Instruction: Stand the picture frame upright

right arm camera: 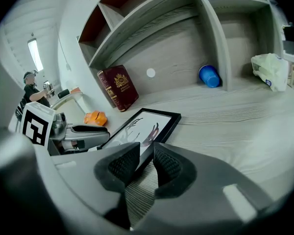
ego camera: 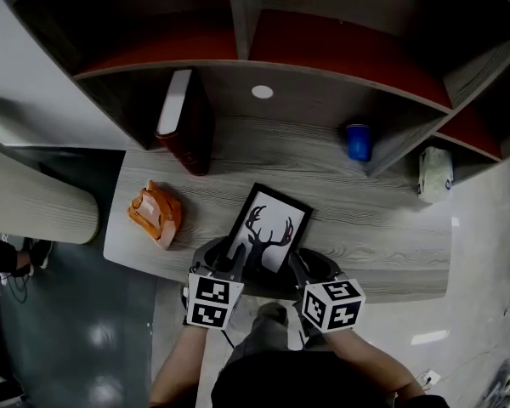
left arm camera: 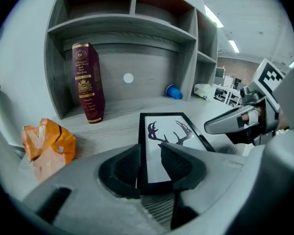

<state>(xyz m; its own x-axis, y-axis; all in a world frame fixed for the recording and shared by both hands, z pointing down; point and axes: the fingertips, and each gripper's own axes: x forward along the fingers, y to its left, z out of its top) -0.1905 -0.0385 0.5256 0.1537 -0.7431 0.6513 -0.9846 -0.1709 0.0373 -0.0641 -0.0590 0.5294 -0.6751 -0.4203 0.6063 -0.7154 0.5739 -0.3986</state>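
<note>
The picture frame has a black border and a dark antler print on white. It rests face up, low on the grey desk, near the front edge. My left gripper is at its near left corner. In the left gripper view the frame's left border runs between the left gripper's jaws, which stand apart from it. My right gripper is at the near right corner. There the frame's edge lies in the narrow gap of the right gripper, pads not pressing.
A maroon book stands upright in the left shelf bay. An orange bag sits on the desk's left end. A blue cup lies on its side at the back right. A white plastic bag sits further right.
</note>
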